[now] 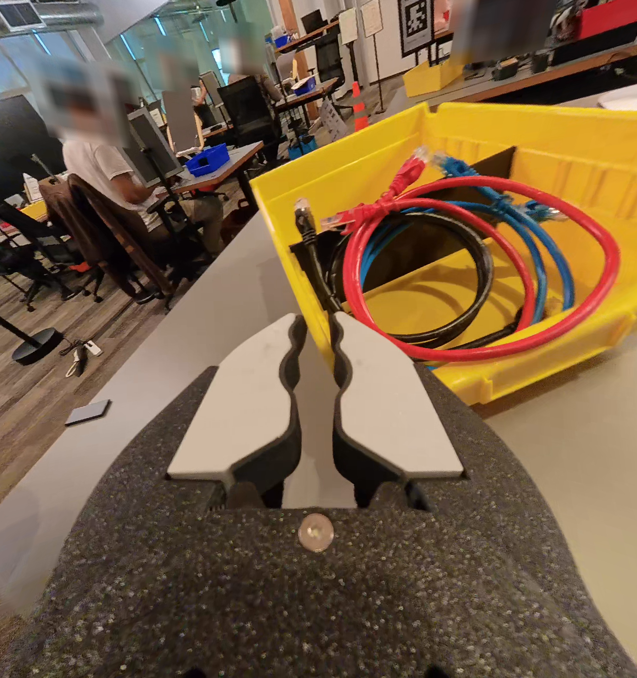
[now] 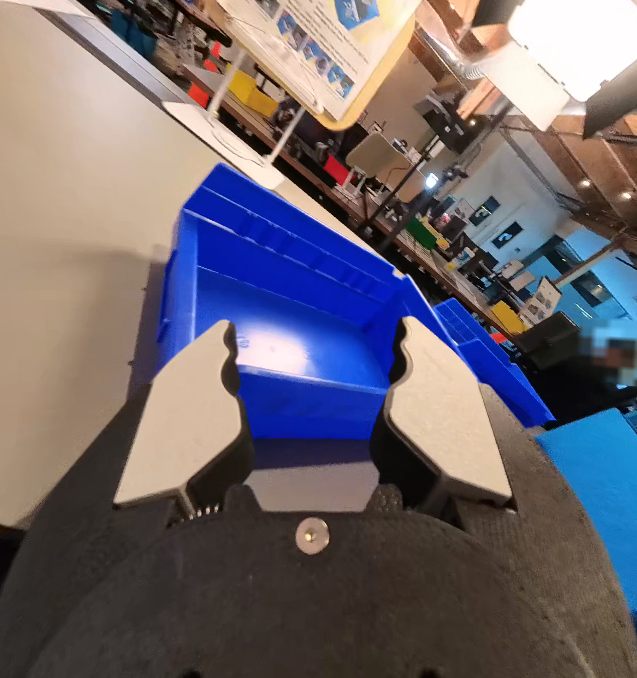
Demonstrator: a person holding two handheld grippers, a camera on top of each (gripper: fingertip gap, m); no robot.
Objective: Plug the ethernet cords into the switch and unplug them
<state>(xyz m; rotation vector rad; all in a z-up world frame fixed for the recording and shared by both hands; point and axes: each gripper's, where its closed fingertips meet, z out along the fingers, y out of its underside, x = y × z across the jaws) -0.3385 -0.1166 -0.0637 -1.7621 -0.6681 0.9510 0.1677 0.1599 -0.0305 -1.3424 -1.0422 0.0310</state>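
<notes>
Red [image 1: 603,257], blue [image 1: 551,257] and black [image 1: 485,264] ethernet cords lie coiled together in a yellow bin [image 1: 346,172] on the grey table [image 1: 217,330]. Their clear plugs stick up near the bin's left and far side. My left gripper [image 1: 317,323] is just in front of the bin's near left corner. It holds nothing and its jaws stand a narrow gap apart. My right gripper [image 2: 315,326] is wide open and empty, over the near edge of an empty blue bin [image 2: 291,279]. No switch is in view.
A black divider [image 1: 438,253] crosses the yellow bin. A second blue bin [image 2: 493,352] and a blue block [image 2: 596,477] sit right of the first. A white sign stand base [image 2: 232,143] stands behind it. A small grey card [image 1: 88,411] lies by the table's left edge. People sit at desks beyond. About 60 cm separates my left fingertips from my right.
</notes>
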